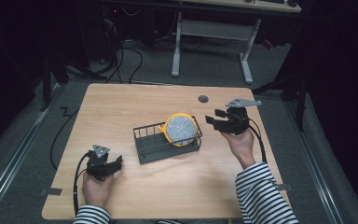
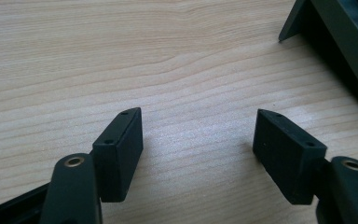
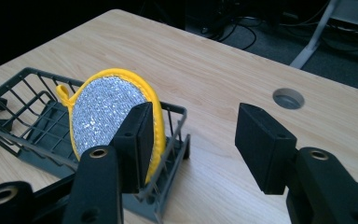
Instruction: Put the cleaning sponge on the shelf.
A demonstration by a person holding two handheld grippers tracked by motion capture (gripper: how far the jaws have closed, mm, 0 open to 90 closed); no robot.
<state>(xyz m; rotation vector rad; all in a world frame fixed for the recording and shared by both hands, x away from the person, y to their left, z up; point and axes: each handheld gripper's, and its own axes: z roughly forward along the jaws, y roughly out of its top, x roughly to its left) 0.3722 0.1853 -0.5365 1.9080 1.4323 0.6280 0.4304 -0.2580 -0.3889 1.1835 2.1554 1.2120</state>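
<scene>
My right gripper (image 1: 216,119) hangs above the right side of the worktop (image 1: 121,100), jaws apart and empty, pointing left at the rack (image 1: 145,150); in the right gripper view the pad (image 3: 103,109) sits just past my left jaw, near but apart from it. My left gripper (image 1: 116,163) rests low by the near left corner, jaws also wide apart with nothing between them, bare wood grain under it in the left gripper view and a corner of the rack (image 2: 340,42) at the upper right. The pad (image 1: 182,129) stands on edge in the right end of the rack, about mid-worktop, leaning on the wire wall. It is a round disc with a glittery silver mesh face, a yellow fabric rim and a small yellow loop (image 3: 63,94) at its upper edge. I judge it light and soft, likely to flex rather than slip, and in no danger of breaking. I would pinch it across the top rim, one jaw on each face, well clear of the wires, since the loop looks too small to catch reliably. The rack is dark grey, thin stiff wire over a solid tray base, and I expect it is light enough to skid if the pad drags on it. The worktop is pale smooth wood laminate with a round cable hole (image 1: 203,99) near the far right.
</scene>
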